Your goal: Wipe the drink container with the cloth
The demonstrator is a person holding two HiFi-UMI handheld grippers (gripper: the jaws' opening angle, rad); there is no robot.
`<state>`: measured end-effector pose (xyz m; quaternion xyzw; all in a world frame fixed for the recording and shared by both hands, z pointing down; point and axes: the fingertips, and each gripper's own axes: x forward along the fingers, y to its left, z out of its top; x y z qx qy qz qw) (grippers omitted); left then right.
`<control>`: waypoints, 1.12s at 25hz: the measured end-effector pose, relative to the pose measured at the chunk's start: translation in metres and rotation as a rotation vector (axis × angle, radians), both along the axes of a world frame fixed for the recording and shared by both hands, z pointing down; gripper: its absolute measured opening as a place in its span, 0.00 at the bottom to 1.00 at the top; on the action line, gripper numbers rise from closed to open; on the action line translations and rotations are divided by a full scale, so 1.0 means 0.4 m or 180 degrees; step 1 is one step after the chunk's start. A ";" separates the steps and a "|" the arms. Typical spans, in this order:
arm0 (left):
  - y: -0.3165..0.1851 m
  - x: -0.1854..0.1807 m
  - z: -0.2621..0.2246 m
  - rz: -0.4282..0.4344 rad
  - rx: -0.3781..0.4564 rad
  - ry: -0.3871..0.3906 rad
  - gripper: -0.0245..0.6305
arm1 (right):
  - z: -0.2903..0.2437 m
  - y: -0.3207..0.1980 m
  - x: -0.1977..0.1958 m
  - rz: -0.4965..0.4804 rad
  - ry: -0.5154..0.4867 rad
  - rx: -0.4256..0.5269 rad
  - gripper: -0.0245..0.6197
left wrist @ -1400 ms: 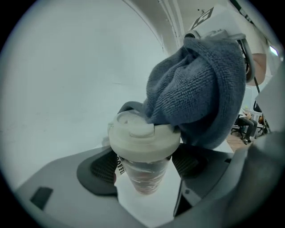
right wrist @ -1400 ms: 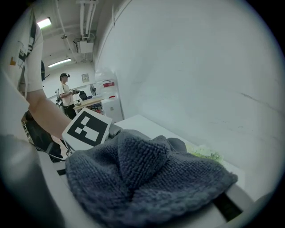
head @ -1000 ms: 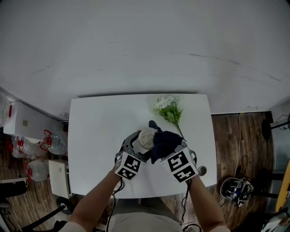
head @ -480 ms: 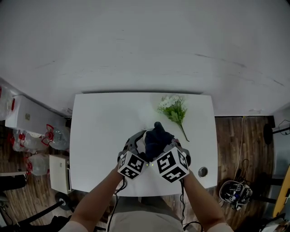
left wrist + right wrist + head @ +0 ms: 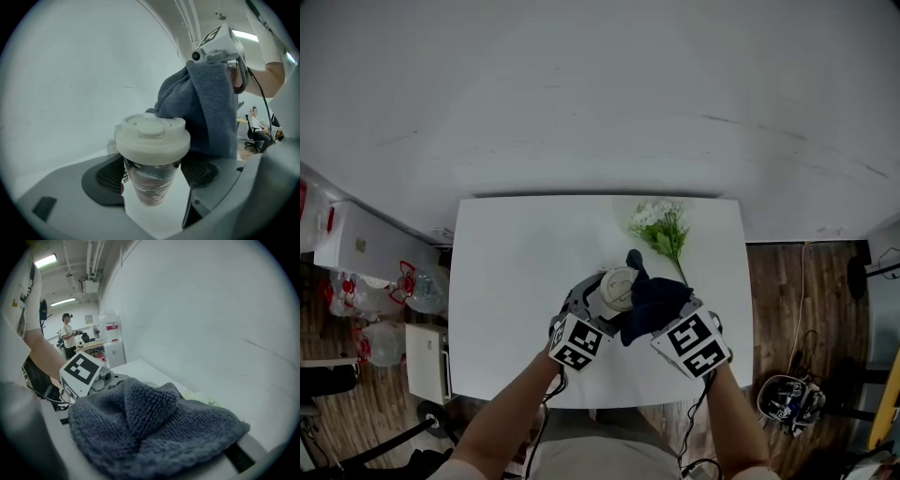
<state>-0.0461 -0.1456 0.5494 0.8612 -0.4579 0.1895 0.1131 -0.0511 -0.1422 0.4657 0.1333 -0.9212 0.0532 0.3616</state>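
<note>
- The jaws of the right gripper [image 5: 667, 315] are hidden under the cloth [image 5: 150, 427], even in its own view. They are clenched tight, and the dark blue cloth is bunched up and held in them.
- The bottom of the drink container [image 5: 152, 164] is hard to make out, so it cannot be told if it is stood on the table [image 5: 516, 272] or lifted off it.
- The lower arms are cut off at the bottom of the head view.
- The drink container is a clear cup with a white lid on top. It is gripped by the left gripper [image 5: 152, 180], with one dark pad pressed on each side, just under the lid.
- Something dark and reddish is seen through the clear wall of the cup. What it is cannot be told.
- The cloth is held up beside the cup, on its right, and is laid against the far edge of the lid.
- The cup is found near the front middle of the white table, between the two grippers.
- A bunch of white flowers [image 5: 661, 228] with green stems is laid on the table behind the cup, apart from it.
- A plain pale wall [image 5: 581, 94] is seen behind the table, and a wooden floor [image 5: 797, 300] to its right.
- Clear bottles [image 5: 384, 300] and a white box [image 5: 352, 248] are kept on the floor to the left.
- Far back in the right gripper view, another person [image 5: 68, 333] is seen by some shelves.
</note>
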 end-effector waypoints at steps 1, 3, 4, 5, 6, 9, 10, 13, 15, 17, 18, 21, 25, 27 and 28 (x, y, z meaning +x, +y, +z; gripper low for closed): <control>-0.001 0.000 0.000 -0.0002 0.0002 0.0011 0.63 | -0.002 -0.014 0.000 0.0045 -0.0014 0.0018 0.10; -0.002 -0.001 0.000 -0.0007 0.0022 0.0030 0.63 | -0.007 -0.037 -0.012 0.0104 -0.0042 0.0095 0.10; -0.001 0.000 0.000 -0.0004 0.0035 0.0035 0.63 | -0.009 -0.051 -0.020 0.0156 -0.0064 0.0154 0.10; 0.000 0.002 0.000 0.0002 0.0043 0.0040 0.63 | -0.011 -0.066 -0.028 0.0214 -0.0092 0.0206 0.10; 0.002 0.003 0.001 0.0008 0.0044 0.0045 0.63 | -0.011 -0.079 -0.039 0.0260 -0.0121 0.0244 0.10; 0.002 0.002 0.000 0.0015 0.0018 0.0052 0.63 | -0.012 -0.093 -0.092 0.0215 -0.0099 0.0395 0.10; 0.001 0.000 0.000 0.0009 0.0001 0.0054 0.63 | -0.013 -0.089 -0.112 0.0147 -0.0052 0.0476 0.10; 0.004 -0.002 0.004 0.0000 -0.0061 0.0089 0.63 | -0.008 -0.061 -0.140 -0.0071 0.0107 0.0656 0.10; 0.008 0.001 0.009 0.0032 -0.0121 0.0145 0.63 | -0.003 -0.028 -0.137 -0.0230 0.0156 0.0628 0.10; 0.006 0.004 0.004 0.0082 -0.0189 0.0226 0.63 | -0.001 0.010 -0.130 -0.0343 0.0129 0.0535 0.09; 0.004 0.004 -0.001 0.0107 -0.0215 0.0267 0.63 | -0.002 0.028 -0.125 -0.0360 0.0073 0.0455 0.09; 0.000 0.003 -0.006 0.0124 -0.0267 0.0369 0.63 | -0.003 0.072 -0.105 -0.0341 -0.0161 0.0096 0.09; 0.006 -0.002 0.019 0.0122 -0.0324 0.0352 0.63 | -0.001 0.091 -0.061 -0.0230 -0.0255 -0.0021 0.09; 0.007 0.002 0.010 0.0144 -0.0287 0.0280 0.63 | -0.001 0.094 -0.034 -0.0168 -0.0261 -0.0109 0.09; 0.007 0.000 0.016 0.0124 -0.0297 0.0232 0.63 | 0.002 0.092 -0.018 -0.0137 -0.0220 -0.0126 0.09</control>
